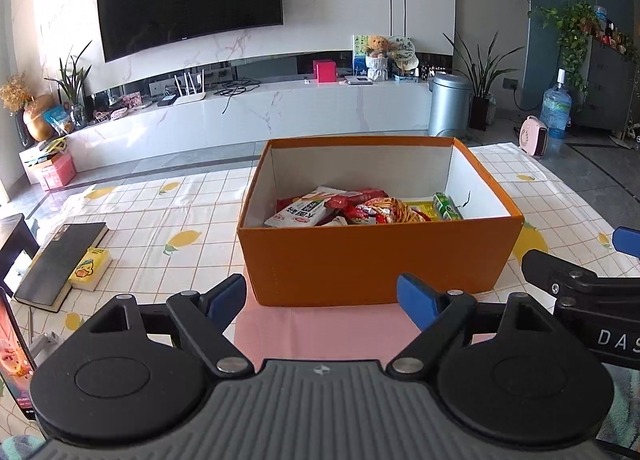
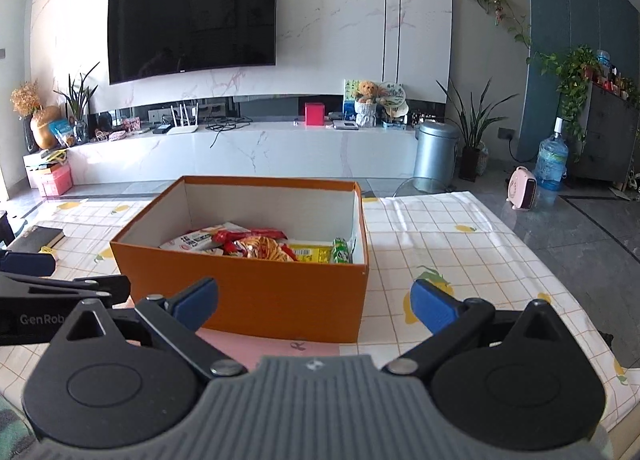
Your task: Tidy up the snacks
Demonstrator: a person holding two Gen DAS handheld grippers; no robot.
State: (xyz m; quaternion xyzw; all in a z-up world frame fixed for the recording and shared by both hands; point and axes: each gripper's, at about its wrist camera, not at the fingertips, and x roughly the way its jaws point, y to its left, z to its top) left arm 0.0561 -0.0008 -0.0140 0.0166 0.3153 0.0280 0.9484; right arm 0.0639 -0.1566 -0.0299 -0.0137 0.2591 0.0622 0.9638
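We hold both grippers short of the orange box (image 1: 372, 260), which sits dead ahead of our fingers on the checked tablecloth (image 1: 168, 220), its near wall facing us and its long axis running across our line of reach. Left gripper (image 1: 320, 296): jaws spread wide, nothing between the blue pads, the box's near wall just beyond the tips and centred between them. Right gripper (image 2: 316, 300): jaws likewise released and empty, but the box lies off toward its left finger, so that the right-hand corner of the box falls between the two tips. We judge the left hand the squarer on the box; neither looks clearly nearer. The snacks (image 1: 360, 210) already lie inside, heaped on the box floor: a white packet toward our left, red wrappers in the middle, a yellow pack and a green roll (image 2: 341, 251) against the right-hand wall. No loose snack shows on the cloth ahead of the fingers, so the sorting looks near done. A pink mat (image 1: 320, 332) lies under the near edge of the box, below our fingertips. Out past the left finger of the left gripper, a dark book (image 1: 60, 264) with a yellow packet (image 1: 90, 270) beside it. Beyond the table: grey floor, a long white cabinet, a wall-mounted television (image 2: 192, 22), a metal bin (image 2: 436, 154), potted plants.
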